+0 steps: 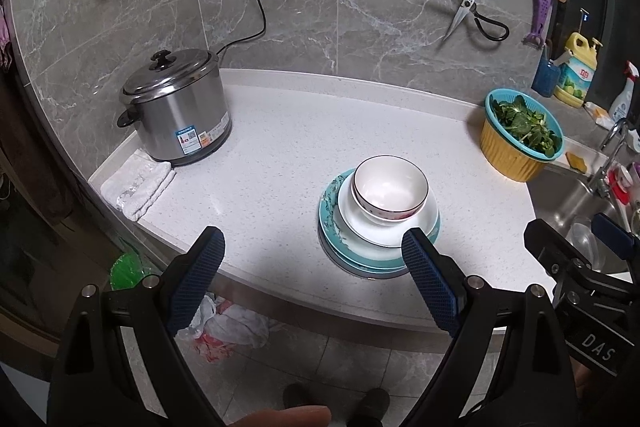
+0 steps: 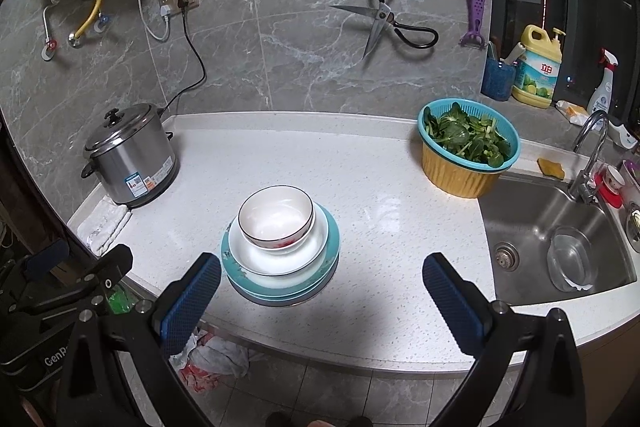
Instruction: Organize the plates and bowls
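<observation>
Right wrist view: crockery stacked on the counter [image 2: 360,167], both tools held back from it.

Largest first: the steel sink [image 2: 560,211] at right, the lidded pot [image 2: 132,155] at left, then the teal-rimmed plates [image 2: 328,247] near the front edge carrying a white dish [image 2: 312,251] and a dark-rimmed bowl [image 2: 276,215]. The right gripper [image 2: 322,277] and left gripper [image 1: 314,251] both have fingers spread wide, holding nothing.

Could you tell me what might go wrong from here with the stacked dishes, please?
1. The stack of plates sits close to the counter's front edge; a nudge could tip it toward the floor.
2. The bowl rests loose on top and might slide if the plates are lifted.
3. Both the left gripper and right gripper are open, so nothing is secured.
</observation>
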A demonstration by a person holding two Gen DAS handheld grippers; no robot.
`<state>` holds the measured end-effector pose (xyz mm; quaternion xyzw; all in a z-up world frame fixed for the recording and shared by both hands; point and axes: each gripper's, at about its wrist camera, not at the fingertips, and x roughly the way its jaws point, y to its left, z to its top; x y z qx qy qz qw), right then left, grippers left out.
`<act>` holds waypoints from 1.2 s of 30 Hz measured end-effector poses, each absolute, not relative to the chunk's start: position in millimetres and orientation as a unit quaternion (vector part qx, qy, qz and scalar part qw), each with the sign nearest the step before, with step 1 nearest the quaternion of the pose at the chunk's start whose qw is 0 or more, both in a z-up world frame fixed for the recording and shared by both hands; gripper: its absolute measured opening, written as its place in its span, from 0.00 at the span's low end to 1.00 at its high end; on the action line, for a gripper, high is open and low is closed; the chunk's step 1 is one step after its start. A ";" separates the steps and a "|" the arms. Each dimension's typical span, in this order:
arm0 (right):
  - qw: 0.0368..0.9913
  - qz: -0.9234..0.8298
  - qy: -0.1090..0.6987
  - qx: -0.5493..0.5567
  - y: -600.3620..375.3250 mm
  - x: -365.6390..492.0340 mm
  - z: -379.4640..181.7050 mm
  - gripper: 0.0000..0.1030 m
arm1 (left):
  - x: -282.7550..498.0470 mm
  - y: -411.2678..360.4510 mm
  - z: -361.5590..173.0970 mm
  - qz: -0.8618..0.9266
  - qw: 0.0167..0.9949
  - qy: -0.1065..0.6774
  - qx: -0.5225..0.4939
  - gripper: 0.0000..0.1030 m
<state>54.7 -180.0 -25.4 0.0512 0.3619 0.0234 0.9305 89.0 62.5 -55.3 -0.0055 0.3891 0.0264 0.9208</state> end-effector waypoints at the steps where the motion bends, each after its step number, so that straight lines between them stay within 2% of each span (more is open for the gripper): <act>1: 0.930 0.024 0.362 0.050 -179.2 54.4 -25.0 1.00 | 88.6 62.2 -55.3 0.027 0.921 0.389 -0.006 0.88; 36: 0.931 0.010 0.363 0.037 -177.2 57.3 -22.9 1.00 | 97.1 78.9 -62.6 0.032 0.922 0.386 0.006 0.88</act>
